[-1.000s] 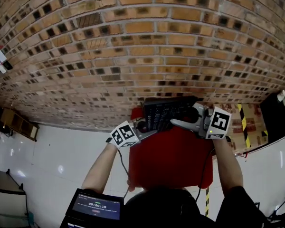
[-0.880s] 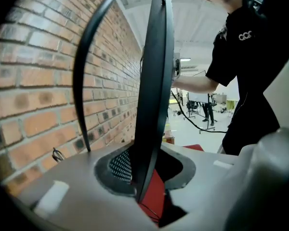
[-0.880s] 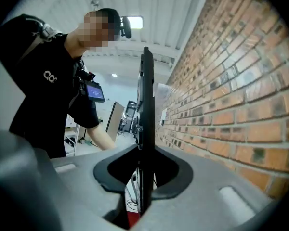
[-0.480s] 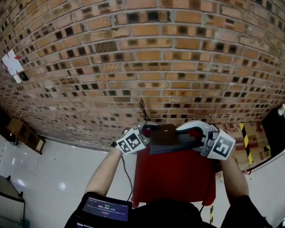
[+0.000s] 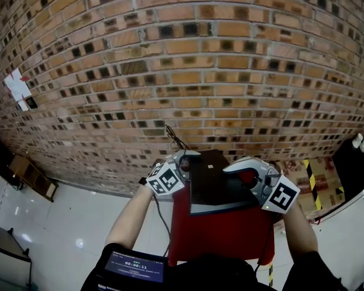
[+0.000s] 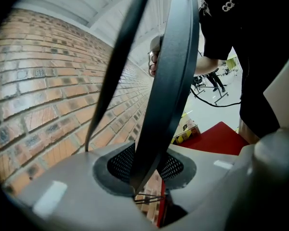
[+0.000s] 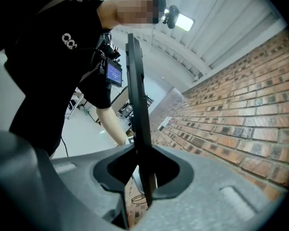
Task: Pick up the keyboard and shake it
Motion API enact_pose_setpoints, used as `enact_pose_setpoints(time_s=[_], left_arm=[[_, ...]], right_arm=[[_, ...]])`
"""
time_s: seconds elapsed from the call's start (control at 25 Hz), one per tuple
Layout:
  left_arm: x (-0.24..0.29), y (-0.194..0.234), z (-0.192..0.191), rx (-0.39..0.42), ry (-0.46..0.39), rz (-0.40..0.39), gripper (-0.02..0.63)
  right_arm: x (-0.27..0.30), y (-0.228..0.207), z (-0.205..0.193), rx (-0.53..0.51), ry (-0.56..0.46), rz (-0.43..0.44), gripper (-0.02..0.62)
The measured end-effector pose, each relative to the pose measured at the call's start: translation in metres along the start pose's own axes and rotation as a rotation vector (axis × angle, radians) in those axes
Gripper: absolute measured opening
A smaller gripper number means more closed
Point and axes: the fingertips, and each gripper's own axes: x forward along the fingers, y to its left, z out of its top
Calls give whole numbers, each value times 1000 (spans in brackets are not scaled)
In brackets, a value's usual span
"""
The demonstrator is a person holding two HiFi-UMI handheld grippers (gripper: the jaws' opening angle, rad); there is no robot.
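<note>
Change: keyboard (image 5: 215,183) is up off the table (image 5: 218,238), rolled so its smooth back shows. The left gripper (image 5: 185,162) and right gripper (image 5: 242,170) sit higher. The left jaws have just been opening slightly, keyboard between them.

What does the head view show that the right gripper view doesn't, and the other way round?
Only the head view: the red table below, and the marker cubes on the left gripper and right gripper at the ends of the keyboard. Only the right gripper view: the keyboard's thin edge pinched between its jaws, plus a ceiling light. Both: the keyboard and the brick wall.
</note>
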Motion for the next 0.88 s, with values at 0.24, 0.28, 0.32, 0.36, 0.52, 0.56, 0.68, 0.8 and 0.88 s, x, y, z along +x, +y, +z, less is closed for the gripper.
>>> enact_pose_setpoints(time_s=[0.24, 0.28, 0.32, 0.36, 0.52, 0.56, 0.68, 0.8, 0.88], left_arm=[[-2, 7, 15, 70, -3, 11, 123], [-3, 9, 18, 81, -3, 13, 123], [-4, 11, 20, 91, -3, 15, 123], [-4, 14, 21, 100, -2, 17, 123], [1, 22, 18, 117, 8, 30, 123], [3, 23, 15, 117, 12, 33, 123], [11, 19, 1, 106, 34, 28, 123], [20, 8, -19, 80, 68, 11, 123], [26, 0, -32, 62, 88, -7, 123]], right_arm=[[-7, 2, 9, -47, 8, -15, 75], [-8, 2, 11, -59, 6, -16, 75], [-8, 1, 14, -71, 4, -17, 75], [-8, 0, 15, -80, 1, -19, 75], [-8, -5, 9, -85, 3, -32, 77], [-8, -6, 5, -80, 10, -35, 77], [-5, -2, -14, -60, 55, -23, 78], [-2, 4, -34, -43, 99, 5, 78], [0, 7, -46, -27, 116, 17, 78]])
